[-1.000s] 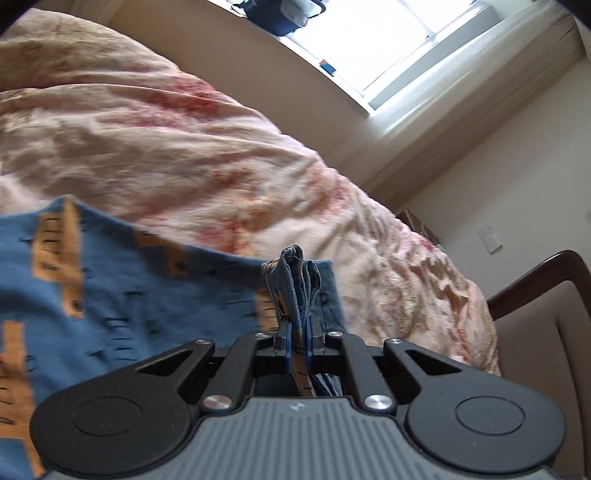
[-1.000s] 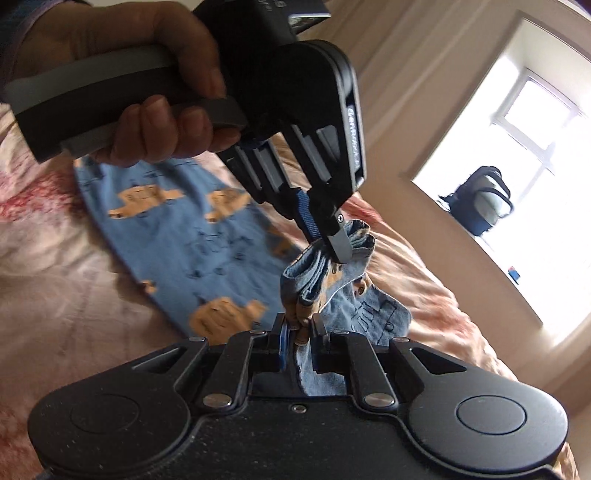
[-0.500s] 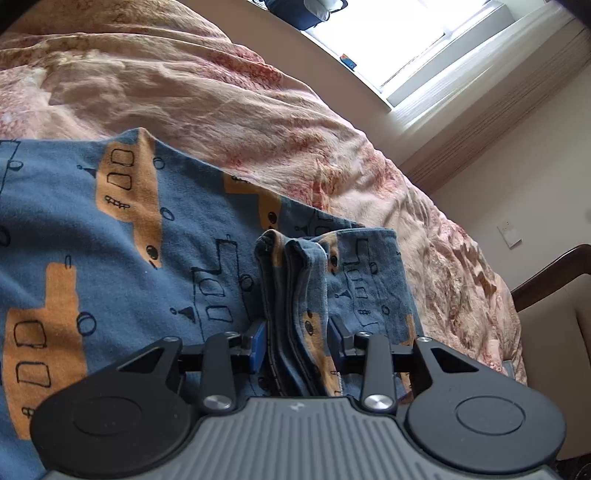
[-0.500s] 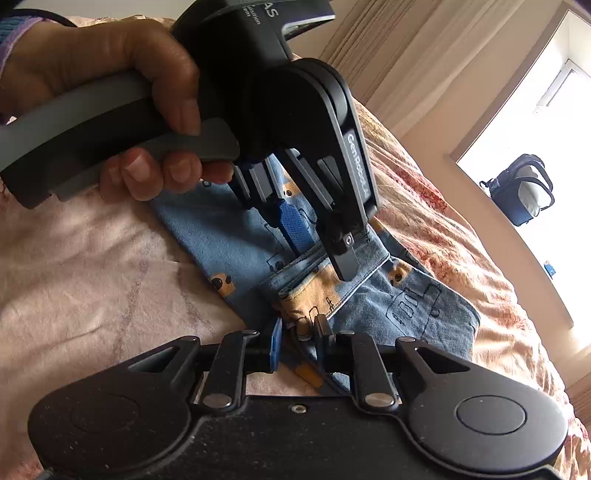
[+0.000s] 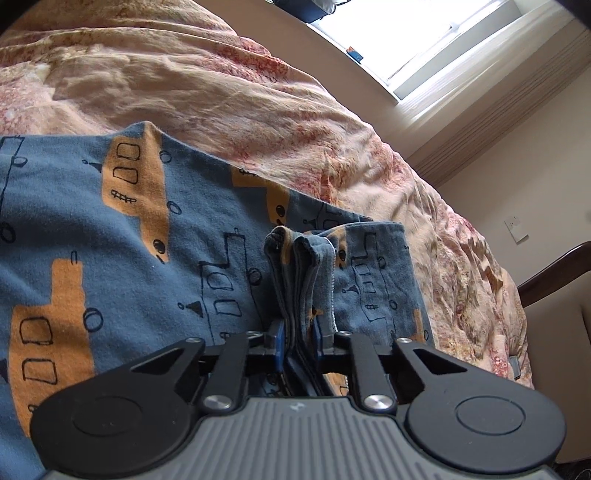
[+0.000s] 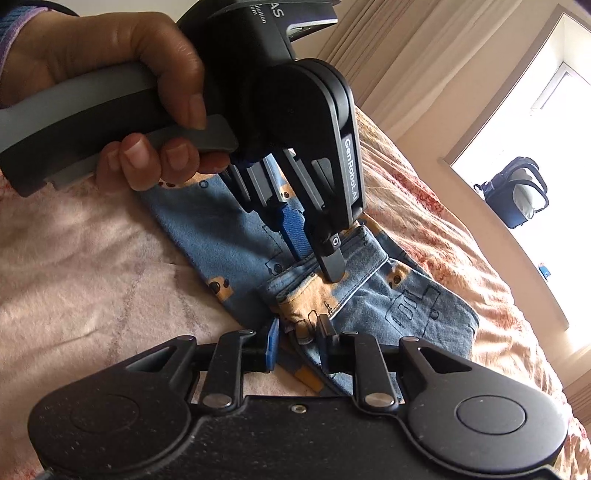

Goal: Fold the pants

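Observation:
Blue pants printed with orange vehicles lie flat on a pink flowered bedspread. Their doubled-over end stands bunched between the pads of my left gripper, whose jaws are closing and press on the cloth. In the right wrist view the same pants lie on the bedspread, and a person's hand holds the left gripper down on the folded end. My right gripper is low over the near corner of that fold. Its jaws are opening and the cloth sits loosely between them.
A wooden-armed chair stands past the bed's right edge. A window with a dark backpack on its sill lies beyond the bed. A wall switch is on the right wall.
Both grippers came down and laid the pants' held end onto the rest of the pants on the bed. The left jaws spread, then narrowed again. The right jaws widened a little.

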